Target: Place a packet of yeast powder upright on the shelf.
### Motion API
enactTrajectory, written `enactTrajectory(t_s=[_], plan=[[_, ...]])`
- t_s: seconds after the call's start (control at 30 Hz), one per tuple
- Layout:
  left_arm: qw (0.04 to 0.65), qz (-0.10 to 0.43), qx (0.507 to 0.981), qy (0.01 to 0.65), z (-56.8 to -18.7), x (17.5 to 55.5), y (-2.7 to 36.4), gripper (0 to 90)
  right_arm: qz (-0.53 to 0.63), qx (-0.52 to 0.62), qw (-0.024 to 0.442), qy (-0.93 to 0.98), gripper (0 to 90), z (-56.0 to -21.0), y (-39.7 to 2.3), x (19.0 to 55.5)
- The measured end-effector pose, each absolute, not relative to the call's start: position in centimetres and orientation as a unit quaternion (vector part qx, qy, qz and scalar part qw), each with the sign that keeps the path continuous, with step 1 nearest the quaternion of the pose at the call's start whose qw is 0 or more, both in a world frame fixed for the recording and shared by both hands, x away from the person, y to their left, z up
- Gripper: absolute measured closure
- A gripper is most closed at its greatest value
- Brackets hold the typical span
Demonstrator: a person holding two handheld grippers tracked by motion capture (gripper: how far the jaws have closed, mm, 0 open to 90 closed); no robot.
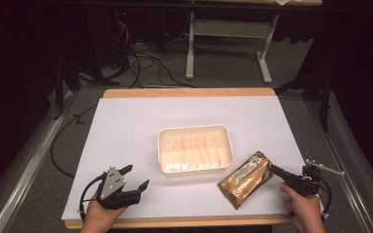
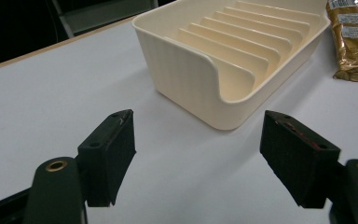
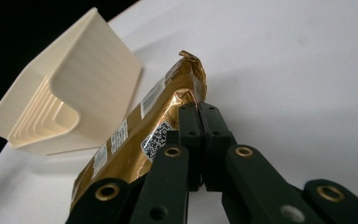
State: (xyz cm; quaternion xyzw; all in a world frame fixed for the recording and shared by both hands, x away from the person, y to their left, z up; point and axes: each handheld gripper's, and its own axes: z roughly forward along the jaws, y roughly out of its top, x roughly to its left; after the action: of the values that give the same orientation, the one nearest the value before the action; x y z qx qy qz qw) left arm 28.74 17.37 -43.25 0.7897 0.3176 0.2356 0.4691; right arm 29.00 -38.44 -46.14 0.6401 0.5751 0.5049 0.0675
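Observation:
A gold foil packet (image 1: 246, 177) lies slanted on the white table top, just right of a cream ribbed tray (image 1: 194, 130). My right gripper (image 1: 273, 168) is shut on the packet's right edge. In the right gripper view the jaws (image 3: 198, 106) meet with a fold of the packet (image 3: 121, 140) pinched between them, and the tray (image 3: 98, 60) stands beyond. My left gripper (image 1: 136, 176) rests open near the front left of the table with nothing between its fingers. In the left gripper view the left gripper (image 2: 196, 116) faces the tray's near wall (image 2: 182, 70), and the packet (image 2: 352, 42) shows at far right.
The white sheet (image 1: 126, 126) covers a wooden table whose edge shows at back and front. Beyond it are floor cables (image 1: 145, 63) and the legs of a metal frame (image 1: 190, 48). The tray holds nothing between its ribs.

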Motion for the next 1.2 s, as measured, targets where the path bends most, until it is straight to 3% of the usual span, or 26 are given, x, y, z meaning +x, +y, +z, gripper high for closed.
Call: enactTrajectory(t_s=[1.2], plan=[[0.481,0.238,0.786,0.308,-43.1,28.6,17.4,26.7,0.583,0.519,0.205,0.591,90.0,-40.2,-36.6,25.8]])
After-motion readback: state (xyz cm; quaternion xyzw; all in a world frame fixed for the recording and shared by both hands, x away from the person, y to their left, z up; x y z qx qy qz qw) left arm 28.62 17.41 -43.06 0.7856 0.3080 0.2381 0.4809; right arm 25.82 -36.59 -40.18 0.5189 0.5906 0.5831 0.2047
